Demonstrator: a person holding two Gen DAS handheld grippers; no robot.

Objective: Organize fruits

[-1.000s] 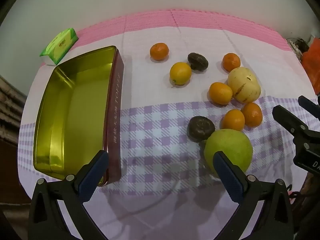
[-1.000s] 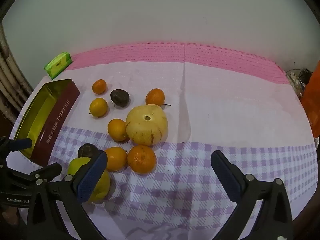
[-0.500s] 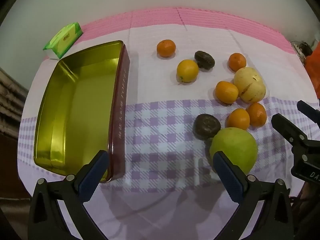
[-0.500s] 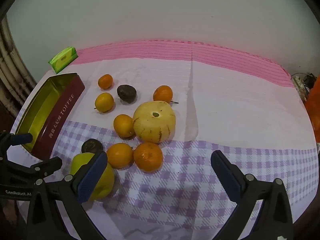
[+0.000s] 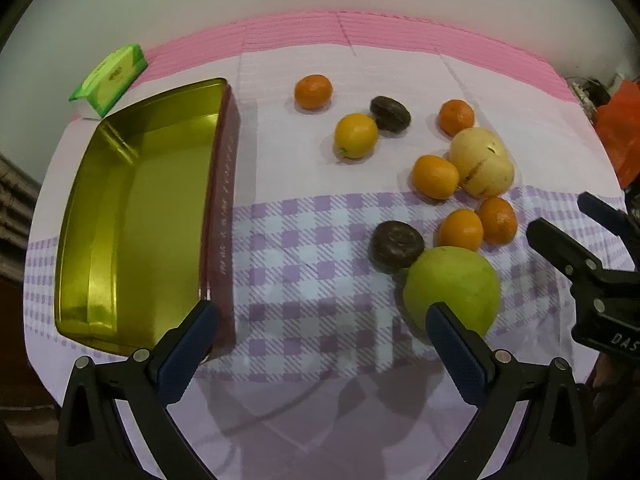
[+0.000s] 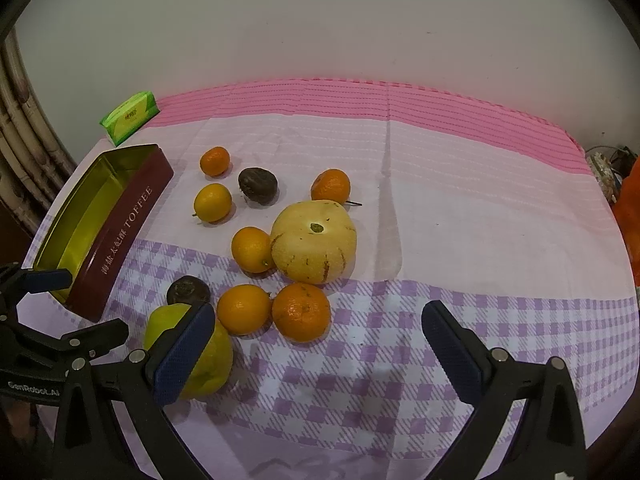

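Note:
An open gold-lined toffee tin (image 5: 132,216) lies empty at the left, also in the right wrist view (image 6: 120,236). Fruits lie loose on the cloth: a green pear (image 5: 452,286) (image 6: 212,356), a pale yellow melon (image 5: 482,162) (image 6: 314,242), several oranges (image 6: 302,312), a yellow citrus (image 5: 356,135) and two dark passion fruits (image 5: 396,245) (image 5: 390,114). My left gripper (image 5: 324,344) is open and empty above the near cloth, its right finger in front of the pear. My right gripper (image 6: 318,348) is open and empty, just right of the pear and below the oranges.
A green tissue pack (image 5: 110,78) lies at the back left beyond the tin. An orange bag (image 5: 618,128) sits off the table's right edge. A white wall stands behind the pink-striped end of the cloth (image 6: 440,152).
Both grippers have shifted and turned a little over the table, so the fruits and tin sit slightly differently in view. Both stay open and empty. No fruit has moved.

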